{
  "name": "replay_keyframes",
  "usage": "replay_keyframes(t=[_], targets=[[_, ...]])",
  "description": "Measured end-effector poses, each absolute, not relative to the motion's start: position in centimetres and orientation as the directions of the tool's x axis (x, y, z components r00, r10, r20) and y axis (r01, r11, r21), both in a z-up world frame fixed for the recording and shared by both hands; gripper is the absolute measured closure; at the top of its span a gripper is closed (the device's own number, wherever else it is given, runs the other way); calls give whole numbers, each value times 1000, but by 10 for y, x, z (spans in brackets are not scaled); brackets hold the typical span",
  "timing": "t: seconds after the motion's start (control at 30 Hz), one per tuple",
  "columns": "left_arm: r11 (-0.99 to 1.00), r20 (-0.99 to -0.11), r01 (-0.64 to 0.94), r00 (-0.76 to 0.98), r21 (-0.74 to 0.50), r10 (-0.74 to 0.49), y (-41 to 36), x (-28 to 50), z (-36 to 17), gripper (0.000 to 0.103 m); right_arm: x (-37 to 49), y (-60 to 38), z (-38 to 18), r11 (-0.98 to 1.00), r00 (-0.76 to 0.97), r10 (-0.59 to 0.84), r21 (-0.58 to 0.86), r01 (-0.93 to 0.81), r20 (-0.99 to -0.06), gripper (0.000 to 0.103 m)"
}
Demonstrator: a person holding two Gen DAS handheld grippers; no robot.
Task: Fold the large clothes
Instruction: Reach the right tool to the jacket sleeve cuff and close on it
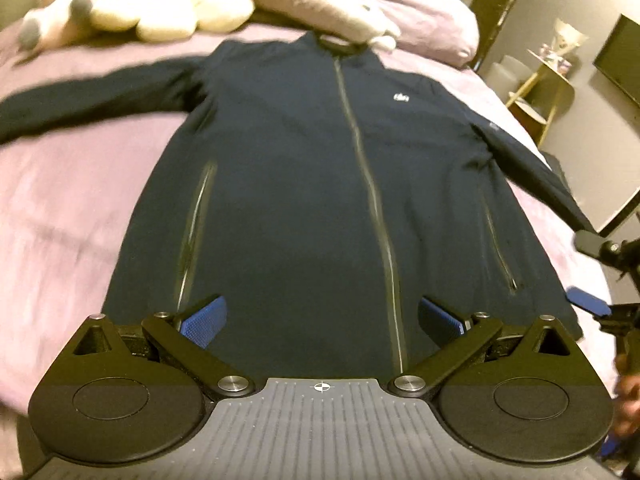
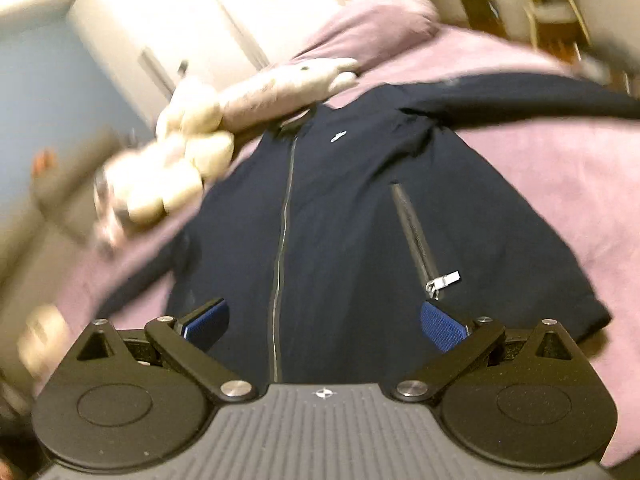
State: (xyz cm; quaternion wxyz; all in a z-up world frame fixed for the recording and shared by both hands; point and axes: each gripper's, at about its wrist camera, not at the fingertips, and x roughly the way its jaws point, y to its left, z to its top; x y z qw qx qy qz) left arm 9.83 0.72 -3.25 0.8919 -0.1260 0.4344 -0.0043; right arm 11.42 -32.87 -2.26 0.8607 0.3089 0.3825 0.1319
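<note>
Jacket (image 1: 320, 184): judged soft, limp and light, its smooth shell likely slippery, so best pinched at the hem corners, cuffs or shoulder seams, never mid-panel. Navy, zipped to the collar, small white chest logo, two slanted zip pockets, sleeves spread sideways; lies flat, front up, across the middle of the bed (image 1: 72, 208), collar toward the pillow (image 1: 432, 24) and plush toy (image 1: 168, 4) at the head edge, hem at the near edge. Left gripper (image 1: 321, 322) and right gripper (image 2: 325, 322): fingers wide apart, empty, above the hem.
</note>
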Motion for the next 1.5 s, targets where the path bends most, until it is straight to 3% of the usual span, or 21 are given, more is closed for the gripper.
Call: replay_keyframes(t=[0.1,0.27,0.33,0.4,0.53,0.57,0.63,0.7,0.77,0.83,0.93,1.03,1.13,1.27,1.37,1.4,1.47,1.5], targets=[[968,-772,-107,626,-227,-112,3,145,-34,0,152,-383,-42,716,700,398,678,168,-593,1],[966,-727,-113,680,-233,-96,-4,217,-48,0,196,-490,-78,532,824,203,766,361,-529,2],[970,-726,-125,685,-206,-66,-8,243,-57,0,210,-527,-94,460,841,127,782,420,-526,17],[970,-727,-146,685,-193,-42,-10,265,-69,0,221,-555,-108,423,827,34,758,497,-561,38],[957,-748,-177,661,-232,-59,-9,295,-93,0,237,-600,-149,233,843,-41,815,530,-536,49],[955,-761,-190,647,-229,-54,-8,300,-99,0,239,-605,-156,197,849,-56,827,526,-526,57],[954,-776,-202,629,-220,-46,-6,309,-108,0,244,-618,-170,126,860,-95,851,510,-501,62],[960,-771,-193,635,-204,-36,-5,310,-113,0,251,-627,-180,79,853,-111,851,520,-510,85],[968,-771,-168,636,-187,-39,-5,311,-115,0,257,-639,-191,99,838,-100,832,545,-537,92],[978,-780,-129,624,-166,-50,-5,313,-119,0,271,-635,-174,235,801,-117,768,596,-586,93],[988,-776,-73,628,-138,-61,-5,310,-119,0,303,-604,-136,535,699,-247,507,676,-671,92],[978,-770,-93,632,-185,-86,2,308,-111,0,320,-561,-96,711,708,-322,334,619,-628,92],[961,-764,-134,637,-243,-105,16,308,-102,0,336,-489,-58,899,791,-293,125,419,-538,93],[959,-736,-148,672,-243,-83,28,303,-88,0,348,-367,-48,993,868,-70,-114,15,-491,92],[958,-723,-143,685,-247,-84,36,299,-78,0,351,-282,-71,938,850,59,-262,-226,-524,91],[958,-720,-140,689,-250,-87,39,298,-76,0,350,-257,-78,917,834,72,-293,-271,-547,87],[956,-716,-131,691,-261,-100,42,298,-73,0,360,-230,-108,863,788,35,-379,-334,-615,75],[952,-710,-124,694,-279,-117,43,299,-71,0,364,-220,-124,837,772,-4,-424,-345,-635,75]])
